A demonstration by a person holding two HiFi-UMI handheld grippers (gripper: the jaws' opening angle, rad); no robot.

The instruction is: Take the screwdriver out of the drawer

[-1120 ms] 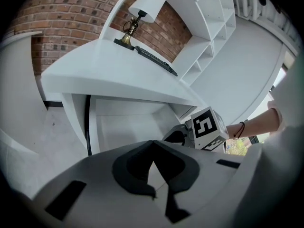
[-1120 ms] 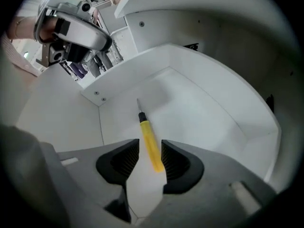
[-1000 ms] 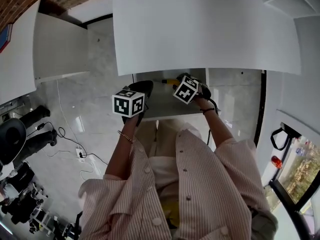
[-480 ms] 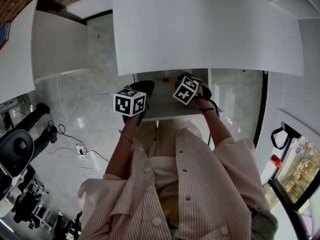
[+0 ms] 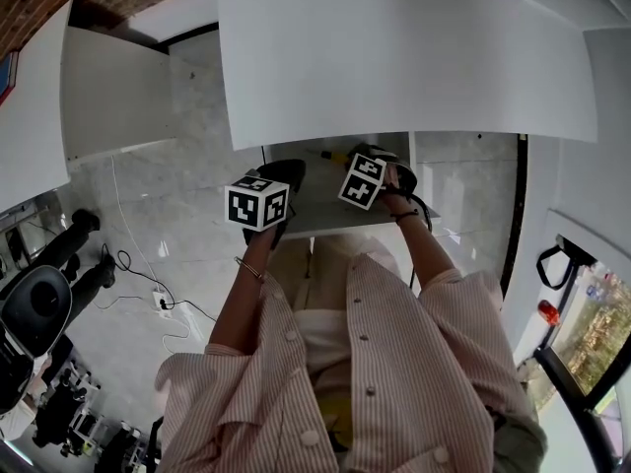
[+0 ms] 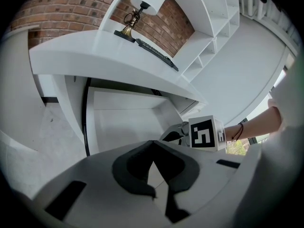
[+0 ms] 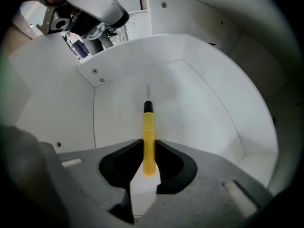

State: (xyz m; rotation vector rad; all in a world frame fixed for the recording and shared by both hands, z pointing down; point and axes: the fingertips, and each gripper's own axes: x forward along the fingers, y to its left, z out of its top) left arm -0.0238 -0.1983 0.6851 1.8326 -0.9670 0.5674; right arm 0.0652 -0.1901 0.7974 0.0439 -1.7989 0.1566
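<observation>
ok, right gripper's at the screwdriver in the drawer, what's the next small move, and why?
Probably finish the squeeze before lifting: the right gripper is closing its jaws, pads against the yellow handle of the screwdriver, which lies flat on the drawer floor.

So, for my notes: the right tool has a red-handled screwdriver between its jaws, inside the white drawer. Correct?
Not red: the right gripper view shows a yellow handle. The screwdriver is between the closing jaws of the right tool, inside the white drawer.
</observation>
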